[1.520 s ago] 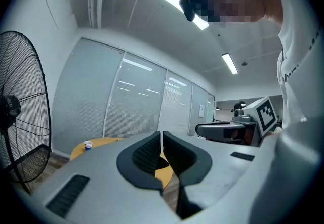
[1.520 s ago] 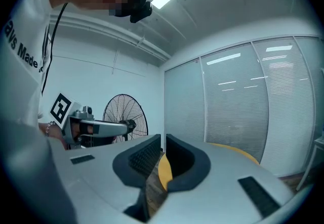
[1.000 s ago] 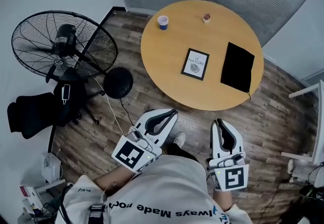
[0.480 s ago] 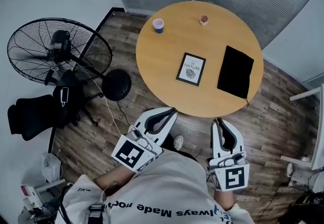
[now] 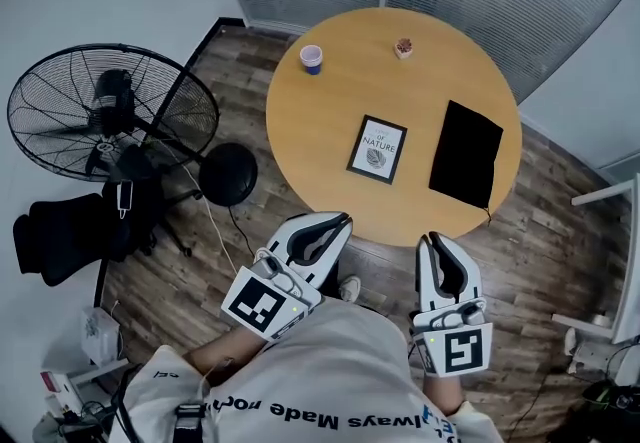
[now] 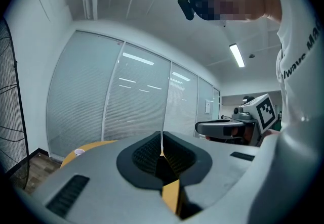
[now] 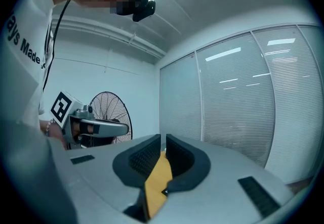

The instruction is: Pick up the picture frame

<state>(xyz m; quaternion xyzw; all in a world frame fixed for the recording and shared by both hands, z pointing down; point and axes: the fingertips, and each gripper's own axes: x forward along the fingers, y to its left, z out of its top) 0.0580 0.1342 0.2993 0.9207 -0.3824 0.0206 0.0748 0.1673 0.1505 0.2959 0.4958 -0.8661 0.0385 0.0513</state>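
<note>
The picture frame [image 5: 378, 148] lies flat, face up, near the middle of the round wooden table [image 5: 320, 121]. It sits just left of a black cloth [image 5: 466, 153] and well apart from the paper cup [image 5: 312, 58] at the far edge.

From your position the frame is straight ahead, beyond the table's near edge. Its sideways position falls between the two grippers. Its long axis runs away from you, with the far end leaning slightly to the right.

The left gripper [image 5: 343, 219] is the nearer of the two. Its tip points forward and slightly right, almost along a line to the frame. The right gripper [image 5: 430, 239] points straight forward, with the frame ahead and to its left.

Both grippers are held low and close to your torso, short of the table, over the floor. Both are empty. The left jaws meet at the tips; the right jaws are closed to a thin slit. You must open the jaws before either gripper can take a frame edge.
</note>
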